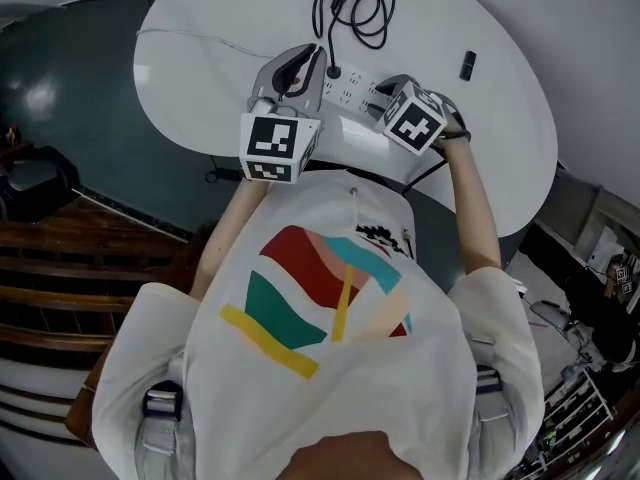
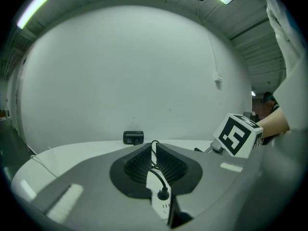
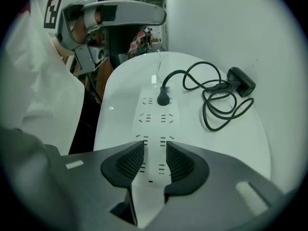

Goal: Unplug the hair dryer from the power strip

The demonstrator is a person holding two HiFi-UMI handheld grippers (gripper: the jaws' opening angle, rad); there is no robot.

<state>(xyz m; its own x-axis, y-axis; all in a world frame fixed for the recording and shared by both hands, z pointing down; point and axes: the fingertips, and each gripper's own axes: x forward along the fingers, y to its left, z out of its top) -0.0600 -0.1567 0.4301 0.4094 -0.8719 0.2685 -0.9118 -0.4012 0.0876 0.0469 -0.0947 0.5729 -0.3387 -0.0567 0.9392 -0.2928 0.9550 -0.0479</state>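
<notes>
The round white table (image 1: 500, 88) is carrying the long white plastic power strip (image 3: 156, 115), probably light enough to be lifting with a tug. The black hair dryer (image 3: 240, 83) is lying at the table's 12 o'clock, cropped in the head view. Its small rigid black plug (image 3: 163, 99), seated at the strip's far end, is looking the likeliest hold. The right gripper (image 3: 155, 153) is gaping wide over the strip, touching nothing. The left gripper (image 2: 153, 153) is hovering all but closed, empty.

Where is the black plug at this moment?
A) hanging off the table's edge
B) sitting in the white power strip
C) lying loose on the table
B: the black plug stands in a socket of the white power strip.
</notes>
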